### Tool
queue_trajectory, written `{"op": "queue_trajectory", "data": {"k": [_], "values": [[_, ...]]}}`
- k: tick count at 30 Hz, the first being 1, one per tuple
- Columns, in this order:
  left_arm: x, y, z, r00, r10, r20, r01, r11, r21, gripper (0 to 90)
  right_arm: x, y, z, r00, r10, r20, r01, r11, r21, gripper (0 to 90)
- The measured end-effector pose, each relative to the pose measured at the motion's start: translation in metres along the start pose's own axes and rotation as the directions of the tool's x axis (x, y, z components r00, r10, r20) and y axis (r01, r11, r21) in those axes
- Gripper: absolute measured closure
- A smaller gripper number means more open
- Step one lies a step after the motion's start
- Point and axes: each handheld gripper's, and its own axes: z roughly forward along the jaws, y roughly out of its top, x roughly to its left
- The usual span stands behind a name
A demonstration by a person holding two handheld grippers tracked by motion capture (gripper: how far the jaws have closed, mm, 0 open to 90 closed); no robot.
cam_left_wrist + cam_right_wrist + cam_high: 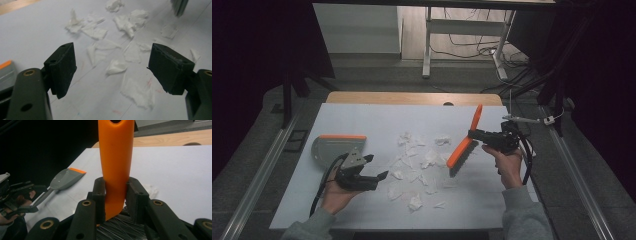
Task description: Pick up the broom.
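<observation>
Your right gripper [473,134] has its jaws closed on the orange handle of the hand brush [464,143], clamping it low down, just above the dark bristles; in the right gripper view the handle [115,165] rises straight up between the two pads, which press it from both sides. From the high view the brush hangs tilted, handle pointing up and away from you, bristle end down at the right edge of the scattered torn tissue pieces [417,165] on the white table sheet [362,120]. Whether the bristles actually touch the sheet, you cannot tell. Your left gripper [377,167] sits at the left of the scraps with its jaws spread wide and nothing between them; in the left gripper view the pads [62,68] frame several white scraps [116,66] lying on the sheet beyond and between them, not touching either pad. The grey dustpan [337,146] with its orange lip lies flat on the sheet just behind your left hand [337,195], well apart from the brush, with the tissue pile between the two.
</observation>
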Motion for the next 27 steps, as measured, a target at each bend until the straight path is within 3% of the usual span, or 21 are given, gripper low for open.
{"op": "queue_trajectory", "data": {"k": [5,10,22,27], "values": [[-0.019,0.019,0.011,0.9984,0.04,0.039,-0.039,0.9985,-0.039,23.2,0.014,-0.003,0.011,0.9993,-0.016,-0.033,0.015,1.0,-0.022,70.6],[-0.035,0.03,0.025,0.995,0.079,0.061,-0.076,0.9962,-0.041,23.3,0.026,-0.006,0.023,0.9973,-0.016,-0.072,0.014,0.999,-0.034,70.6],[-0.063,0.041,0.067,0.9859,0.097,0.137,-0.094,0.9952,-0.027,24.5,0.038,-0.021,0.04,0.9958,0.02,-0.09,-0.026,0.998,-0.063,70.6],[-0.071,0.042,0.083,0.9888,0.09,0.119,-0.087,0.9957,-0.031,30.8,0.046,-0.027,0.047,0.9953,0.038,-0.09,-0.044,0.996,-0.072,70.5]]}}
